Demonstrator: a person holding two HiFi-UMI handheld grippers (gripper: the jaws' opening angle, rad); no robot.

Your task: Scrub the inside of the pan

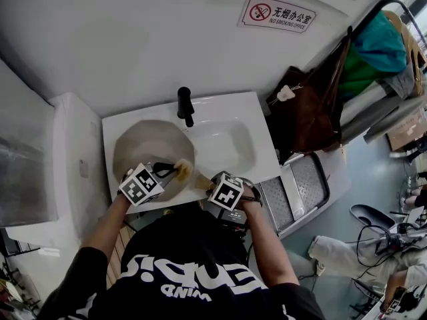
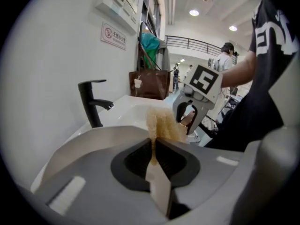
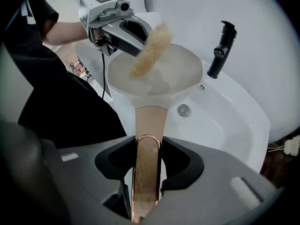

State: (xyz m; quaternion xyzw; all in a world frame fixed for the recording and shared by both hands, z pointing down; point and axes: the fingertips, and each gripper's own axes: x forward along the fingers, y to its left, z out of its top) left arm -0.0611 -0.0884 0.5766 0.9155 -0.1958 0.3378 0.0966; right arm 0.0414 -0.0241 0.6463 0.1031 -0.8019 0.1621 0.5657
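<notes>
- Left hand-held gripper (image 2: 153,161) clamped tight on a tan fibrous scrubber (image 3: 151,48), poised over the round beige pan (image 3: 173,71), by its rim.
- Right hand-held gripper (image 3: 145,172) locked on that pan's copper-coloured handle (image 3: 149,125).
- Pan hangs over the white ceramic sink (image 3: 229,125), beside a black tap (image 3: 219,50).

A white sink (image 1: 263,131) bears a black faucet (image 1: 185,105) on its back rim. The pan (image 1: 143,147) sits just front-left of that faucet.
</notes>
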